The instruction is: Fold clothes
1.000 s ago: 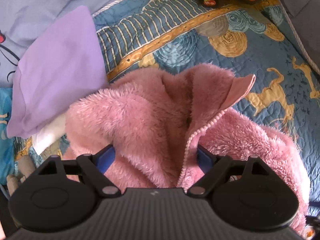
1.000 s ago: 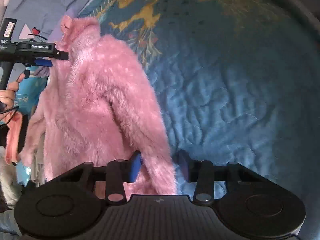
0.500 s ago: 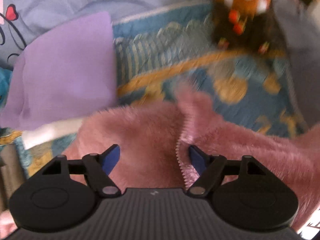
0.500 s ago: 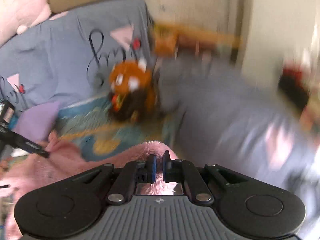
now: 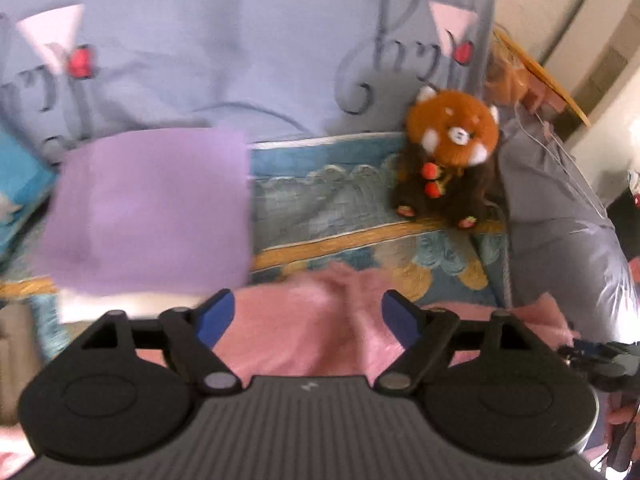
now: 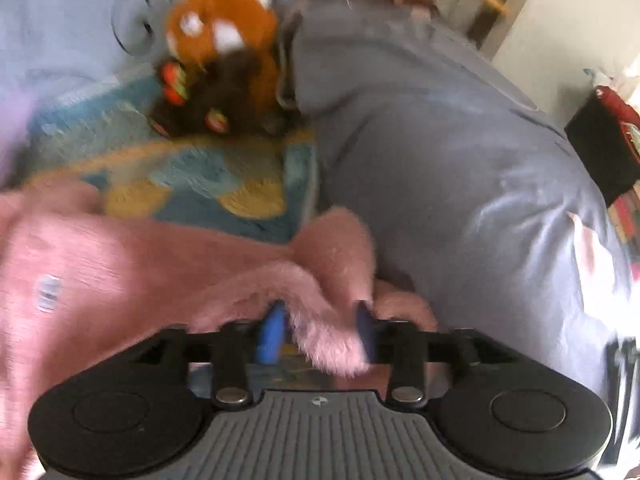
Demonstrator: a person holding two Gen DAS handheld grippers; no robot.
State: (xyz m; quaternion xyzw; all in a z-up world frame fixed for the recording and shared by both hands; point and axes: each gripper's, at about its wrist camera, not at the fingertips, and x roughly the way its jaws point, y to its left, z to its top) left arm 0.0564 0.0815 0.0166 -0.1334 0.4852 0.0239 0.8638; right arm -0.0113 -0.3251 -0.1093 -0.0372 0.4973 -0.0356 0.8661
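A fluffy pink jacket [image 5: 288, 332] lies spread on the bed, on a blue quilt [image 5: 320, 208] patterned with gold bands and swirls, and everything else can be placed from it. In the left wrist view, just beyond the jacket's left side, a folded purple cloth [image 5: 148, 208] rests on the quilt with a white layer showing under its near edge. The left gripper [image 5: 308, 318] sits low over the jacket with its blue-padded fingers [image 5: 214, 314] spread wide apart — pink fleece fills the gap between them, but nothing is pinched. Behind the jacket a large lilac pillow [image 5: 224, 48] with looping dark script and small red hearts stands against the head of the bed. Beyond the jacket's right half a red panda plush toy [image 5: 452, 160] sits upright on the quilt, close against a grey duvet [image 5: 560, 216] heaped to the right. In the right wrist view the jacket [image 6: 132, 276] stretches away to the left, and a narrow end of it — a sleeve or a corner, the blur makes it hard to say — droops between the fingers of the right gripper [image 6: 320, 330]. Those fingers stand apart, the fleece loose between them. The plush toy [image 6: 220, 60] and the duvet [image 6: 448, 168] lie beyond, both smeared by motion.
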